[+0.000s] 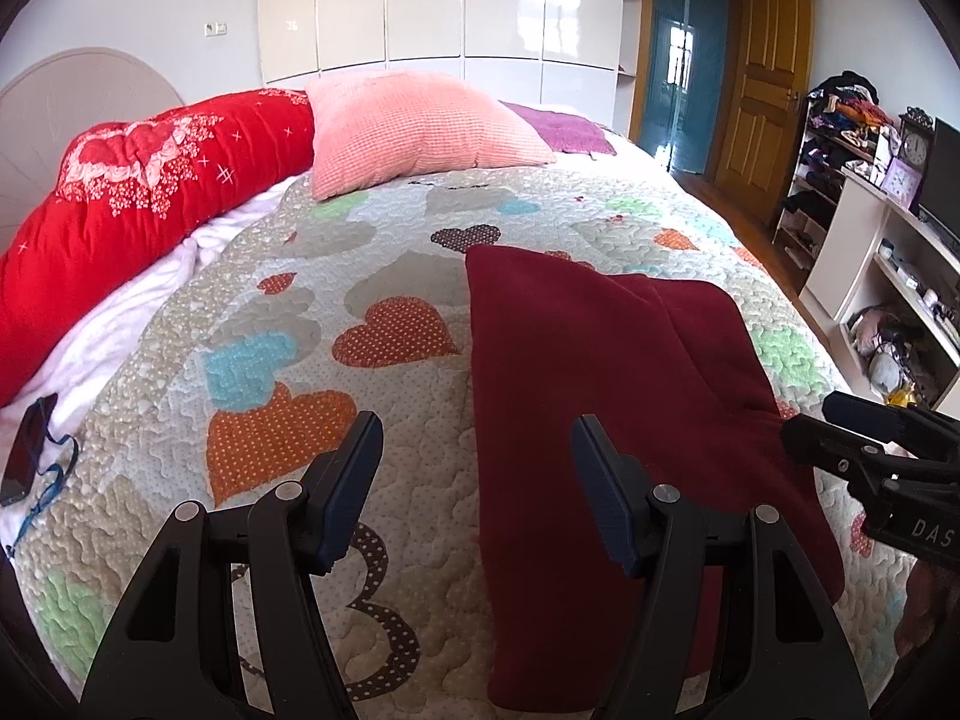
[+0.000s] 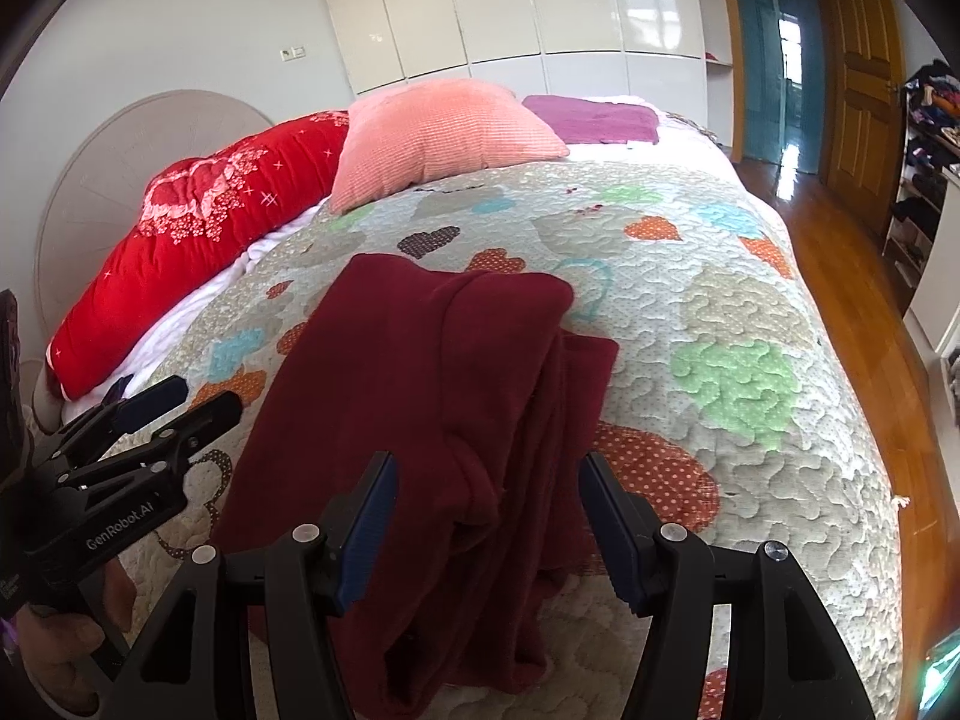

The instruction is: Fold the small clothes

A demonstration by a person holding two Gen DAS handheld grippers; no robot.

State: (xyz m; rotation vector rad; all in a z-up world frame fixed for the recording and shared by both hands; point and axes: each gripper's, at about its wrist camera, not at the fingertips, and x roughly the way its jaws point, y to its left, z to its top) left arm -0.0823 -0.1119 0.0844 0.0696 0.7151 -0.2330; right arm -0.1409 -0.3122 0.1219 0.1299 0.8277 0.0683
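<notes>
A dark red garment (image 1: pixel 606 372) lies folded lengthwise on the heart-patterned quilt (image 1: pixel 288 324); it also shows in the right wrist view (image 2: pixel 420 372), with bunched layers along its right side. My left gripper (image 1: pixel 477 444) is open and empty, over the garment's left edge near the front. My right gripper (image 2: pixel 489 483) is open and empty, above the garment's near right part. The right gripper also shows at the right edge of the left wrist view (image 1: pixel 852 438), and the left gripper at the left of the right wrist view (image 2: pixel 168 408).
A pink pillow (image 1: pixel 414 126), a red bolster (image 1: pixel 138 192) and a purple cloth (image 1: pixel 564 129) lie at the far end of the bed. A dark phone with a blue cord (image 1: pixel 27 450) lies at the left. Shelves (image 1: pixel 888 276) and a wooden floor (image 2: pixel 852 276) are to the right.
</notes>
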